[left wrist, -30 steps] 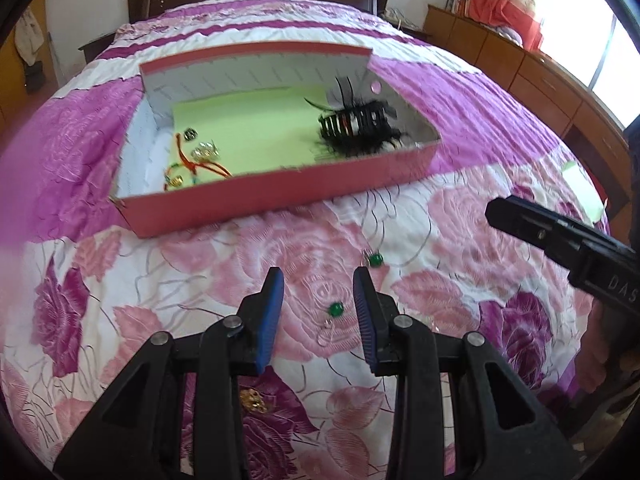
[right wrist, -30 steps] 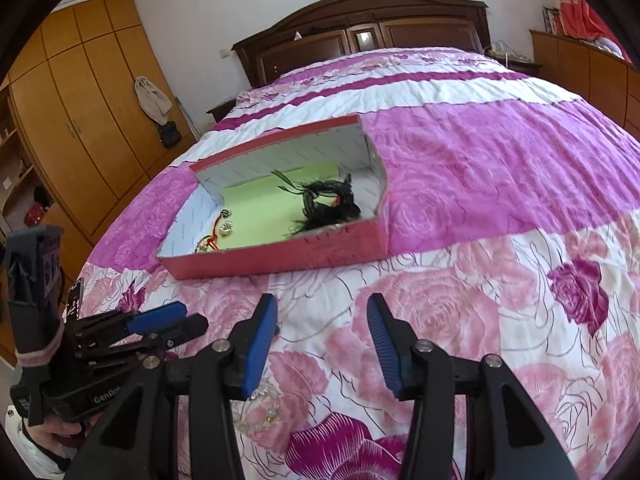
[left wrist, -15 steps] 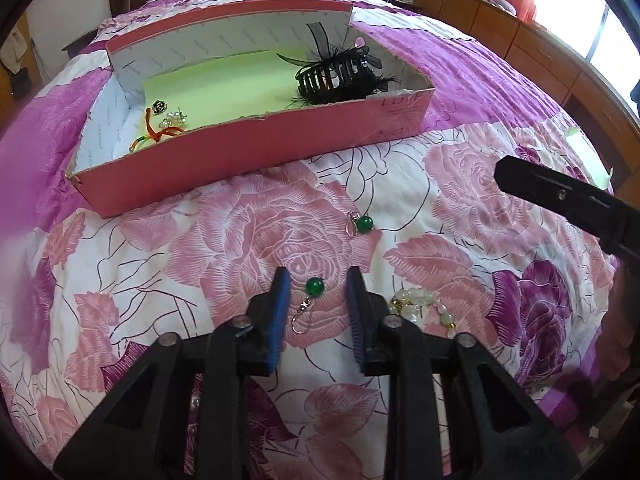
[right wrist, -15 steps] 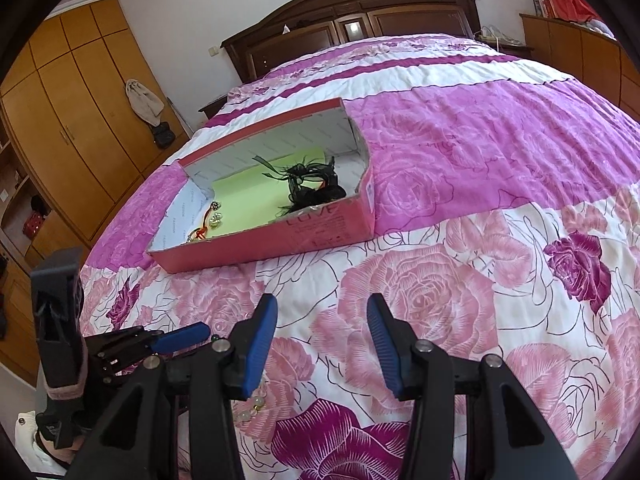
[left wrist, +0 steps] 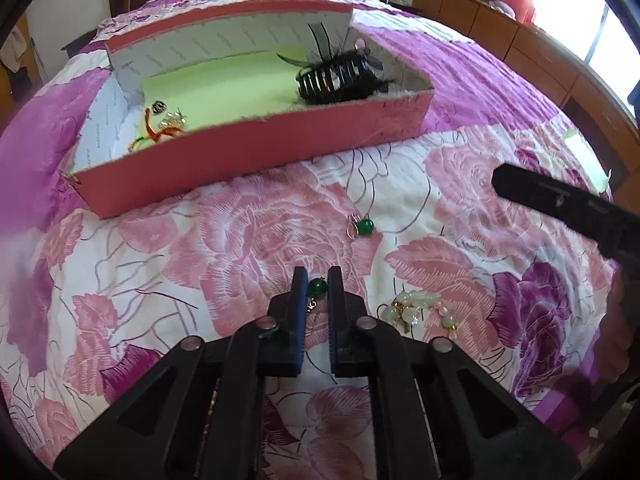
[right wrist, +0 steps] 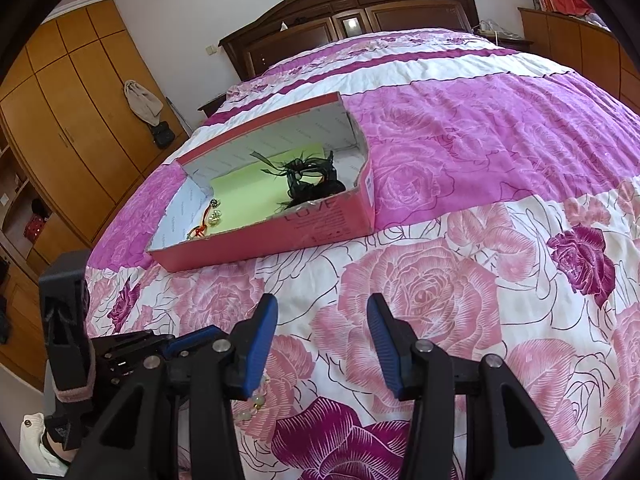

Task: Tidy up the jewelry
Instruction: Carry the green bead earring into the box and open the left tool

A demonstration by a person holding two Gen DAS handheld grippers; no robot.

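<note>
From the left wrist view, the left gripper sits low over the bedspread, a quilted cloth printed with pink and purple roses, and its blue ribbed fingers are drawn close, pinching a round green bead earring whose thin metal hook trails down between them. A second green bead earring lies loose on the cloth just beyond, and a bracelet of pale, glossy beads rests to the right of the fingers. Farther back stands a shallow red cardboard box with white inner walls and a light green lining; a black comb-toothed hair claw with feathery trim lies in its right end, and a red cord with small shiny trinkets in its left. The dark bar of the right gripper juts in from the right. From the right wrist view, the right gripper hangs above the rose print with its blue fingers spread wide and nothing between them. The left gripper shows at the lower left, and the red box sits ahead, "LOVE" printed on its front wall.
</note>
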